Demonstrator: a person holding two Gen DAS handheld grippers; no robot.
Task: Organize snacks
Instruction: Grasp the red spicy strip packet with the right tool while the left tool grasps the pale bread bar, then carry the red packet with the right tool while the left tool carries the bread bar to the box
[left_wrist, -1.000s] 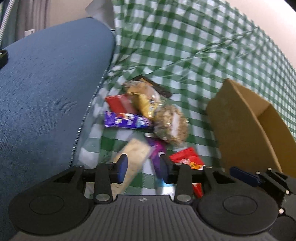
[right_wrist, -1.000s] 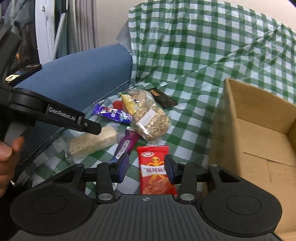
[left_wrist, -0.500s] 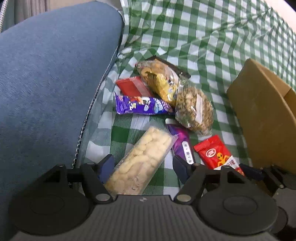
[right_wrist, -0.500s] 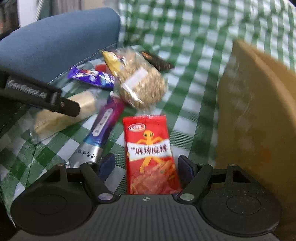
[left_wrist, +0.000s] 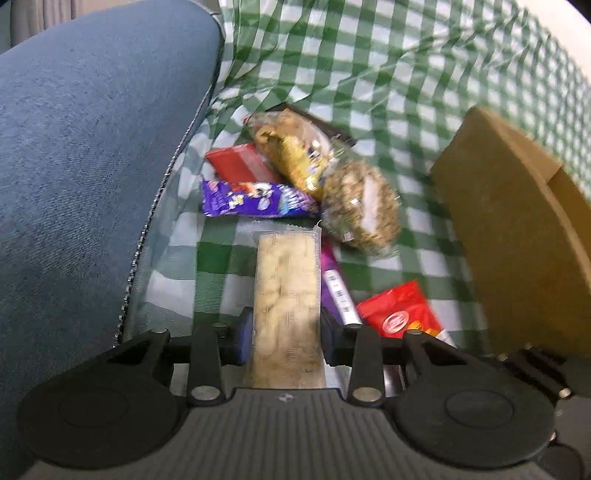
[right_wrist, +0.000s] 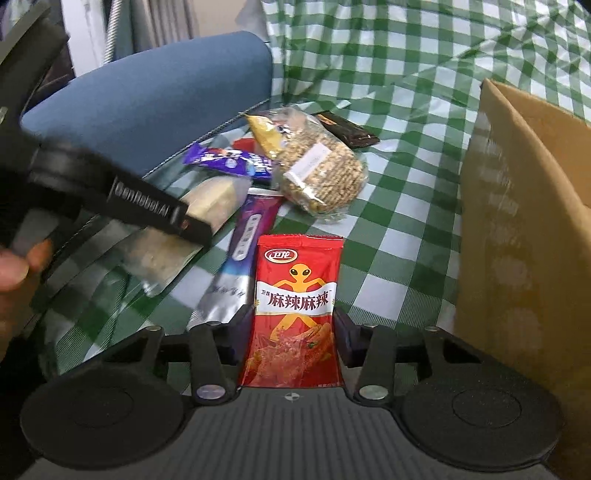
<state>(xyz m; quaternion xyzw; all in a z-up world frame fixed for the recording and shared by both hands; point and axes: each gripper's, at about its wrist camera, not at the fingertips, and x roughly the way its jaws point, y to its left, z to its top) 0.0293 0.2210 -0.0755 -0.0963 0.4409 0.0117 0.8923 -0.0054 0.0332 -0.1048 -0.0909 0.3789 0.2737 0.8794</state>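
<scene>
A pale biscuit pack (left_wrist: 286, 280) lies lengthwise between the jaws of my left gripper (left_wrist: 286, 332), which are closing with both pads against its sides. In the right wrist view, one of the left fingers (right_wrist: 155, 214) crosses that same pack (right_wrist: 210, 199). My right gripper (right_wrist: 293, 332) is also closing, its pads pressing on the sides of a red spicy-strip packet (right_wrist: 295, 295) that rests on the checked cloth. A brown cardboard box (right_wrist: 517, 221) stands just right of it.
Loose snacks lie together: a purple bar (left_wrist: 255, 195), a purple-silver stick (right_wrist: 240, 258), a clear grain bag (right_wrist: 321, 177), a yellow bag (left_wrist: 295, 155), a red pack (left_wrist: 240, 162) and a dark bar (right_wrist: 351, 129). A blue cushion (left_wrist: 74, 147) borders the left. A person's hand (right_wrist: 14, 266) shows at the edge.
Both grippers opened wide, sank onto the cloth and came in again. The biscuit pack now lines up between the left pads, and the red packet sits between the right pads.
</scene>
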